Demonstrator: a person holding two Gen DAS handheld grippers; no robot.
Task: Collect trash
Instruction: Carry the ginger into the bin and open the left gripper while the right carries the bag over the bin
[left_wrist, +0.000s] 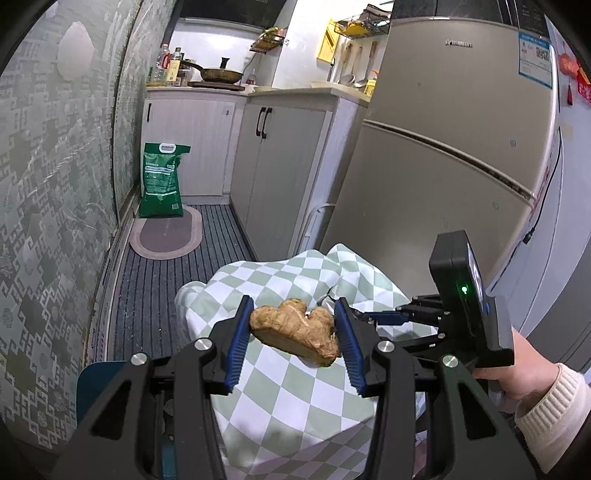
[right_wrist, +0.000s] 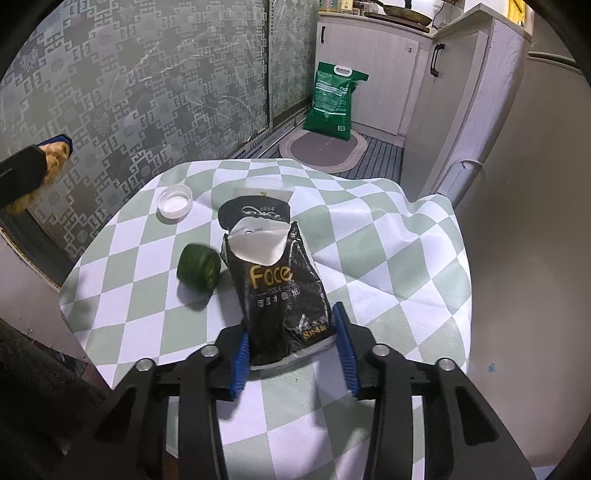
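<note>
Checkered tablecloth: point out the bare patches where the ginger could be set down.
On the tablecloth, free cloth lies right of the tissue pack and near the edge below the green vegetable. The centre is crowded: white lid, vegetable, pack. The left gripper holds the ginger.

The tissue pack's (right_wrist: 280, 291) near end is hidden between the right jaws. The ginger (right_wrist: 40, 173) is cut off at the picture's left edge. Small print on the rice bag (left_wrist: 161, 181) is unreadable.

One ginger piece (left_wrist: 295, 330) between left fingers; ahead of right fingers: one tissue pack (right_wrist: 277, 280), one green chunk (right_wrist: 199, 269), one white lid (right_wrist: 176, 202).
</note>
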